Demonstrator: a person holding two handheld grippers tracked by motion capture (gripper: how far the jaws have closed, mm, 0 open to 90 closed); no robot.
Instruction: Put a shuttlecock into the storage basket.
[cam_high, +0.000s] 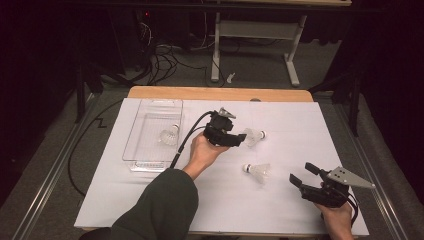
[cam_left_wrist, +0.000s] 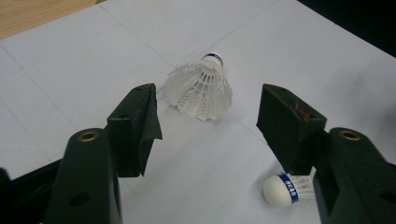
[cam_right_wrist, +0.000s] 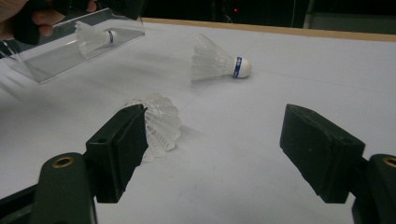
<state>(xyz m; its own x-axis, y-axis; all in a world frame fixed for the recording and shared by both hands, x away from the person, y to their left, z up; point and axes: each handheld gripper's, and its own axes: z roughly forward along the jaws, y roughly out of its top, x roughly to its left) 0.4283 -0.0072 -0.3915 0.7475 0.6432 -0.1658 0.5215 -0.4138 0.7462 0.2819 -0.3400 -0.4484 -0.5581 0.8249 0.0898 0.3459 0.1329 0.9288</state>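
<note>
Three white shuttlecocks with blue-banded cork tips are in view. One shuttlecock (cam_high: 254, 136) (cam_left_wrist: 203, 88) (cam_right_wrist: 219, 63) lies on the white table top just beyond the tips of my left gripper (cam_high: 239, 135) (cam_left_wrist: 208, 109), which is open and not touching it. A second shuttlecock (cam_high: 257, 171) (cam_left_wrist: 285, 188) (cam_right_wrist: 156, 121) lies nearer the front, partly hidden behind a jaw in each gripper view. The third shuttlecock (cam_high: 170, 135) (cam_right_wrist: 93, 37) lies inside the clear plastic tray (cam_high: 145, 160) (cam_right_wrist: 56, 60). At the front right my right gripper (cam_high: 301, 172) (cam_right_wrist: 217, 126) is open with nothing between its jaws, pointing toward the second shuttlecock.
The white sheet (cam_high: 280, 210) covers a wooden table (cam_high: 220, 93). The left gripper's black cable (cam_high: 187, 135) runs past the tray's right side. A sleeved forearm (cam_high: 160, 205) comes in from the front edge. Behind the table are a dark floor, cables and a white stand (cam_high: 255, 30).
</note>
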